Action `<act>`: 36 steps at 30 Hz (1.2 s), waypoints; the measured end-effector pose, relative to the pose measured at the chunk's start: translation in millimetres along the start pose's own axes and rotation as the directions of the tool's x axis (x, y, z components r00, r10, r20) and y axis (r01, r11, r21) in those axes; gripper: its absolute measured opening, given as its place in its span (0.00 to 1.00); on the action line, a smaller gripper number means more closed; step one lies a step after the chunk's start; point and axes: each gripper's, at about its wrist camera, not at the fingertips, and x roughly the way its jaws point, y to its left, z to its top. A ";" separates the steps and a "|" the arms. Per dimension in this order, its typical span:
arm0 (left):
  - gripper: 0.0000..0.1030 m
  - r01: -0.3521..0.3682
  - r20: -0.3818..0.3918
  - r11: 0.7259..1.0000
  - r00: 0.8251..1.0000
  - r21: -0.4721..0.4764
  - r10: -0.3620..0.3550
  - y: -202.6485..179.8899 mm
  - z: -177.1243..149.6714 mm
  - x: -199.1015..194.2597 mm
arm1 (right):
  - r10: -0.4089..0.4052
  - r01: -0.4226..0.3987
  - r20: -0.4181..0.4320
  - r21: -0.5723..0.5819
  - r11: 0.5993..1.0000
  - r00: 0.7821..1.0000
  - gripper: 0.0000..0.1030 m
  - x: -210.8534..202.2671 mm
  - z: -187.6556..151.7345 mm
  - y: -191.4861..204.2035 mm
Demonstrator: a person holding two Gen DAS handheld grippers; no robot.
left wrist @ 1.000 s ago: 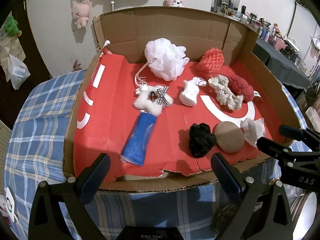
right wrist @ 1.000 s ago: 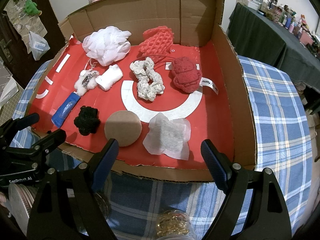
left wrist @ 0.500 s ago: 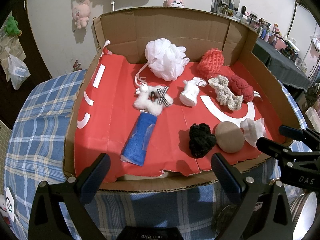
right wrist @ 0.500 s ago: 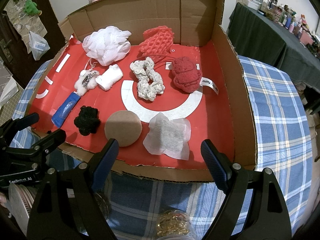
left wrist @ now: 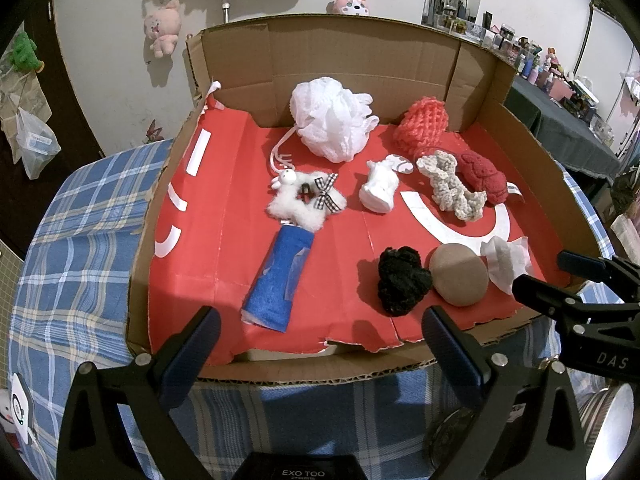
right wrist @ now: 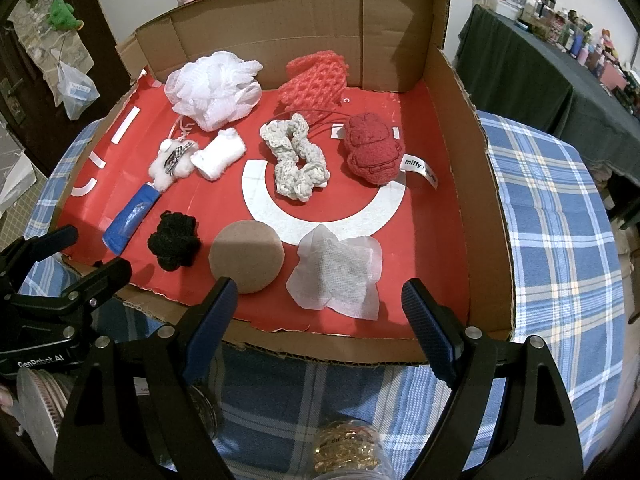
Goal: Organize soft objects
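An open cardboard box [left wrist: 360, 60] lined with red paper holds several soft things: a white mesh puff [left wrist: 330, 124], a coral knit piece [left wrist: 422, 124], a cream scrunchie [left wrist: 452, 186], a red plush [left wrist: 482, 174], a white fluffy toy [left wrist: 304, 200], a white sock-like piece [left wrist: 378, 194], a blue roll [left wrist: 278, 280], a black scrunchie [left wrist: 402, 280], a tan round pad [left wrist: 460, 274] and a white gauze sheet [right wrist: 338, 274]. My left gripper [left wrist: 320, 338] is open and empty at the box's front edge. My right gripper [right wrist: 320, 312] is open and empty, in front of the gauze and tan pad.
The box sits on a table with a blue plaid cloth [right wrist: 560, 220]. Glass jars [right wrist: 344, 448] stand near the front below the grippers. A dark-covered table [right wrist: 540, 68] with small items stands to the right. Plush toys hang on the back wall [left wrist: 162, 26].
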 end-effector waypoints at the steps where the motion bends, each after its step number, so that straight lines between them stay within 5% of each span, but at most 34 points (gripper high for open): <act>1: 0.99 0.000 0.001 1.000 1.000 0.000 0.000 -0.1 0.0 0.0 | 0.000 0.000 -0.001 -0.001 1.000 1.000 0.82 0.0 0.0 -0.1; 20: 0.99 0.007 0.007 1.000 1.000 -0.027 -0.007 5.4 4.2 -7.8 | 0.000 0.000 0.038 0.007 1.000 0.999 0.82 -26.3 6.2 -4.6; 28: 1.00 0.004 0.177 0.999 0.984 -0.054 0.006 20.1 7.4 -83.1 | -0.003 0.007 0.226 -0.016 1.000 0.974 0.86 -112.9 -11.5 -1.0; 36: 1.00 0.017 0.346 1.000 0.938 -0.022 -0.008 12.2 -47.6 -153.2 | 0.009 0.027 0.403 -0.083 0.996 0.915 0.98 -173.9 -81.2 24.5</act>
